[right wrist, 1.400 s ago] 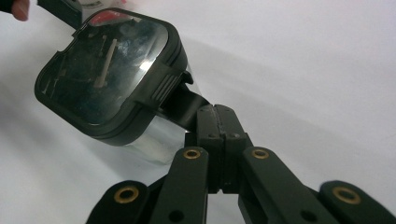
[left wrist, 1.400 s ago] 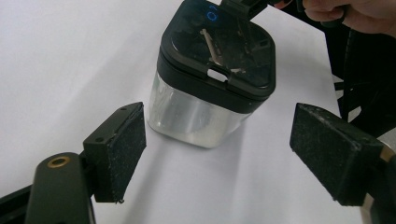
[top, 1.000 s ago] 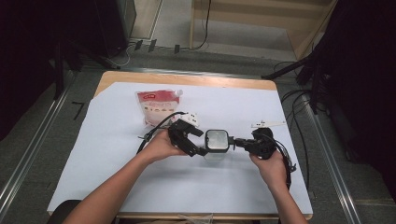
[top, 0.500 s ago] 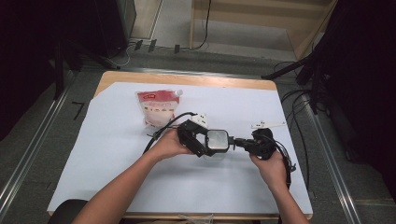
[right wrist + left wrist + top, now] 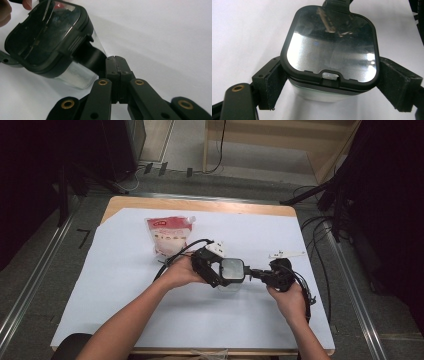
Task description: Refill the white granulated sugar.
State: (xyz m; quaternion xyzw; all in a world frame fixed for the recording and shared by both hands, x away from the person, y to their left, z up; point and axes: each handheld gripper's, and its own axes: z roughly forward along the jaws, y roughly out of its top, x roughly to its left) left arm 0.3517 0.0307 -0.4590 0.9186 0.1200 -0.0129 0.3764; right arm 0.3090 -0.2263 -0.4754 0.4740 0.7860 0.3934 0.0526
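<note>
Item: clear container [image 5: 232, 272] with a black-rimmed lid and a black side tab, held between both grippers just right of the centre of the high view, over the white sheet [image 5: 125, 320].
Container, left gripper view: occupied the upper centre of the frame, its glossy lid [image 5: 332, 45] facing the camera with a small latch at the near edge; pale body visible below the rim.
Container, right gripper view: sat in the upper left of the frame, tilted, with the lid toward the upper left and the clear body toward the lower centre.
Left gripper [image 5: 212, 267]: lay just left of the container in the high view; its two padded jaws pressed on opposite sides of the container just under the lid rim, so it gripped the container.
Left gripper, own view: one pad [image 5: 273, 85] at lower left, the other at lower right, both touching the container's sides.
Right gripper [image 5: 257, 273]: lay just right of the container in the high view; jaws fully together, pinching the black tab that stuck out from the container's side.
Right gripper, own view: jaws [image 5: 116, 67] met at centre frame, tip at the black tab [image 5: 91, 56].
Left hand [image 5: 180, 271]: centre of the high view, forearm entering from the lower left.
Right hand [image 5: 290, 297]: right of centre, forearm entering from the bottom.
Red-and-white pouch [image 5: 169, 236]: lay flat in the upper left of the sheet, apart from the container.
Small white strip [image 5: 286, 254]: upper right of the sheet, near the right gripper.
Table [image 5: 200, 205]: wooden edge visible along the top of the sheet.
</note>
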